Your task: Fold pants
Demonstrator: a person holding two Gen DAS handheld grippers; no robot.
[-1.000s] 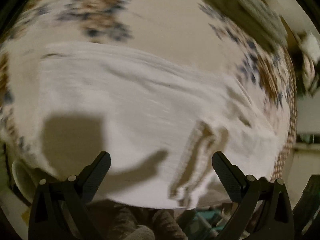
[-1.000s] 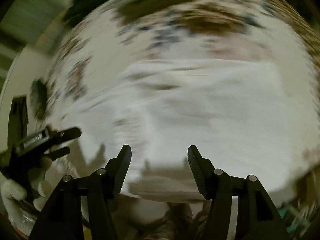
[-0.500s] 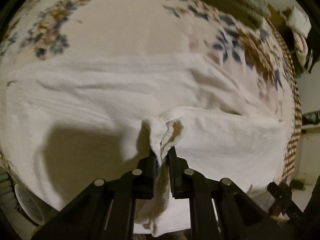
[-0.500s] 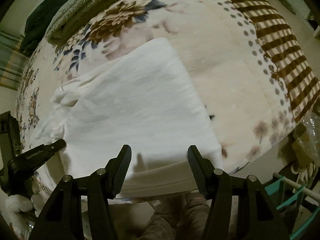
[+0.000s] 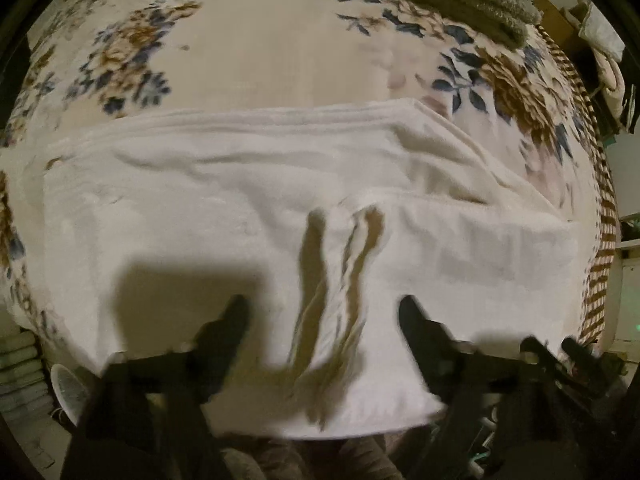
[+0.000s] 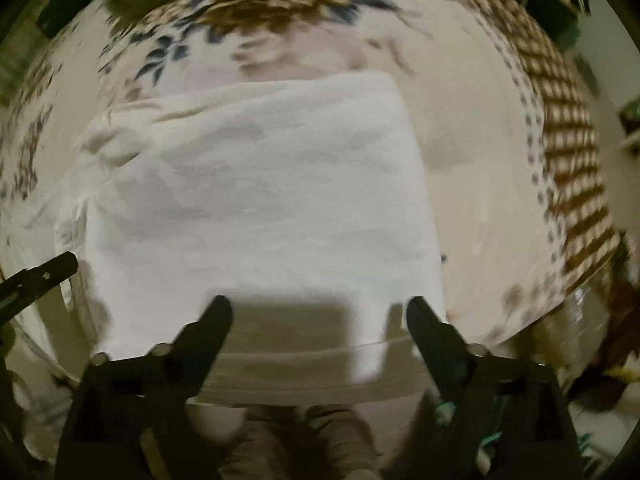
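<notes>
While both tongs [image 5: 324, 312] [image 6: 316, 312] gape, pants [image 5: 240, 216] lie beyond.

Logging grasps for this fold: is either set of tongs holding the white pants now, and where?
Nothing is held. The left tongs and right tongs are open above the white pants.

Left wrist view: looks forward and down from the near edge over the white fleecy folded pants [image 5: 280, 208] on the cream floral bed blanket [image 5: 248, 52], close above the cloth. Right wrist view: same downward slant, aimed at the pants' right end [image 6: 260, 184] and the blanket's brown striped border. Shared: pants, blanket; left gripper tip enters the right view's left edge.
</notes>
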